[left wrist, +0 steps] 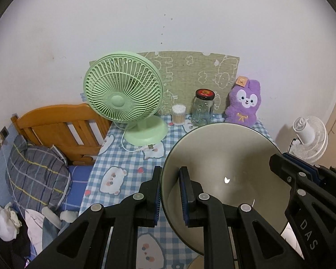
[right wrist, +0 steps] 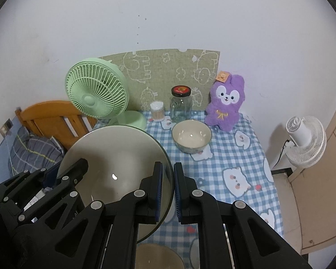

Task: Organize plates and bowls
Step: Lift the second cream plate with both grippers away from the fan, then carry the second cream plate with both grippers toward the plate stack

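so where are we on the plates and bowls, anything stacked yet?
Nothing looks stacked yet. In hand: the large round grey plate is held off the checked tablecloth, with the left gripper clamped on one rim and the right gripper on the opposite rim. Left: the small cream bowl sits alone by the purple plush rabbit; plate and bowl aren't together yet.

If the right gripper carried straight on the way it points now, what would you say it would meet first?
Probably the small cream bowl on the checked tablecloth. The right gripper, clamped on the large plate's rim, points forward and down toward it; depth is uncertain, so it might reach bare cloth first.
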Available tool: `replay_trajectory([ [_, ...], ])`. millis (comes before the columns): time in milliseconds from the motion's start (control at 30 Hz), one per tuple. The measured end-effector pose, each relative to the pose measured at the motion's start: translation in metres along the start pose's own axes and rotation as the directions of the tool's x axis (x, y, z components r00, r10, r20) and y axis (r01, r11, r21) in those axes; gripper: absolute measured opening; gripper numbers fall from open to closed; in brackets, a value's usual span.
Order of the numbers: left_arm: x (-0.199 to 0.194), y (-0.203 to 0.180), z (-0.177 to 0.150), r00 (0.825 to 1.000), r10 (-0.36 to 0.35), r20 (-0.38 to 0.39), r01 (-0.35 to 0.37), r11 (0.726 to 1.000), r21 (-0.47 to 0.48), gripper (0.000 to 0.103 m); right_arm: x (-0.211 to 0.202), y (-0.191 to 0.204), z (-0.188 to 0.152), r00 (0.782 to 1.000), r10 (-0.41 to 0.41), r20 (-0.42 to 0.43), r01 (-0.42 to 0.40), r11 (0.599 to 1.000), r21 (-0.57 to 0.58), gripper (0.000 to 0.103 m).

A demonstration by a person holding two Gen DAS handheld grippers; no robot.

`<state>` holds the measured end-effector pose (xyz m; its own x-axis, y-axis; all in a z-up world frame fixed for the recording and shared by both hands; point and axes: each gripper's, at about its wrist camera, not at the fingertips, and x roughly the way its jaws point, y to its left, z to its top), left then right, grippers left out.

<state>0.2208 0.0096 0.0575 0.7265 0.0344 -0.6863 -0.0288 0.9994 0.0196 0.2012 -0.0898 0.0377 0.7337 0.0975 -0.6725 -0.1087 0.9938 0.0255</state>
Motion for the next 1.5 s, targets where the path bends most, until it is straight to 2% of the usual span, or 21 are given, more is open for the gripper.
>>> replay_trajectory([
  [333,-0.018,-0.018,-0.033,0.999,-0.013,-0.036,0.013,1.0,0.005,0.013,-0.019,-0.015,-0.038,0.999,-0.019,-0.026,0.019,1.0,-0.006,0.013],
  [700,-0.016,-0.028,-0.071,0.995,-0.027,-0.099,0.029,1.0,0.012,0.013,-0.017,-0.022,-0.081,0.996,-0.031,-0.079,0.033,0.999,0.016,0.013],
  [1133,0.009,-0.034,-0.117,0.981,-0.064,-0.184,0.064,0.998,-0.005,0.013,0.008,-0.031,-0.124,0.985,-0.052,-0.165,0.06,0.997,0.043,0.013],
  [1500,0.026,-0.034,-0.143,0.968,-0.064,-0.242,0.065,0.998,-0.008,0.012,0.029,-0.033,-0.149,0.969,-0.045,-0.242,0.062,0.996,0.063,0.013],
])
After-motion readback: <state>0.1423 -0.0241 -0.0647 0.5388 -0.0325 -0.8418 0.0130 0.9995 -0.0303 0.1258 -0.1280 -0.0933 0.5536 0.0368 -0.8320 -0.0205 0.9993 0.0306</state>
